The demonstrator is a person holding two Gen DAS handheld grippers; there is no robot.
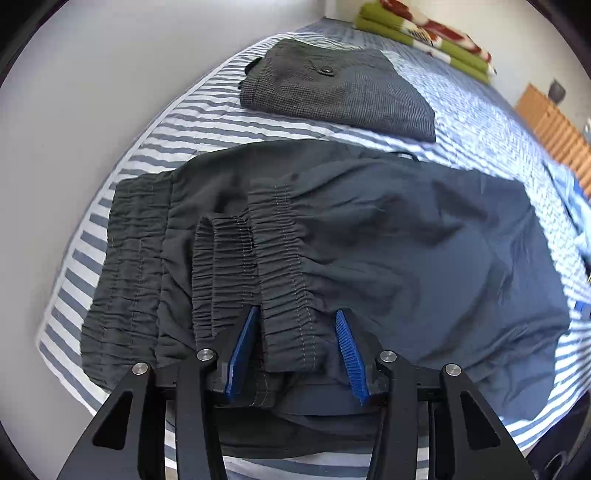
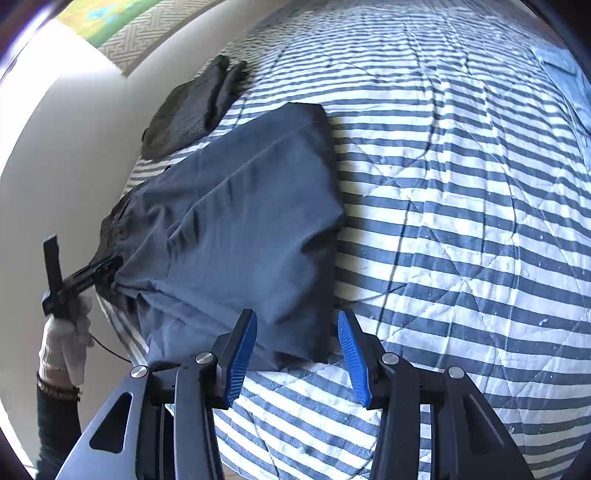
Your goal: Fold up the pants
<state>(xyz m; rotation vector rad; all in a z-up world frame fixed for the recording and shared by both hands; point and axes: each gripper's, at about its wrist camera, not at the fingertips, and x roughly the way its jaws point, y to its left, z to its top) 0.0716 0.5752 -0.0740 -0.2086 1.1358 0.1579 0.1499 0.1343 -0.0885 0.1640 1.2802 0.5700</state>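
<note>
Dark navy pants (image 1: 388, 240) lie folded on the striped bedspread (image 1: 207, 110), with the elastic cuffs (image 1: 280, 266) stacked over the waistband side at the left. My left gripper (image 1: 295, 314) is open, its blue fingers standing on either side of one gathered cuff at the near edge. In the right wrist view the same pants (image 2: 240, 221) stretch from the left gripper (image 2: 92, 273), held by a gloved hand (image 2: 66, 332), to my right gripper (image 2: 295, 314). The right gripper is open too, with the pants' near right corner lying between its fingertips.
A second pair of grey checked pants (image 1: 340, 88) (image 2: 192, 107) lies folded farther back near the wall. A green and red folded blanket (image 1: 424, 33) sits at the head of the bed, and wooden furniture (image 1: 554, 125) stands at the right. A white wall (image 1: 92, 92) borders the bed's left side.
</note>
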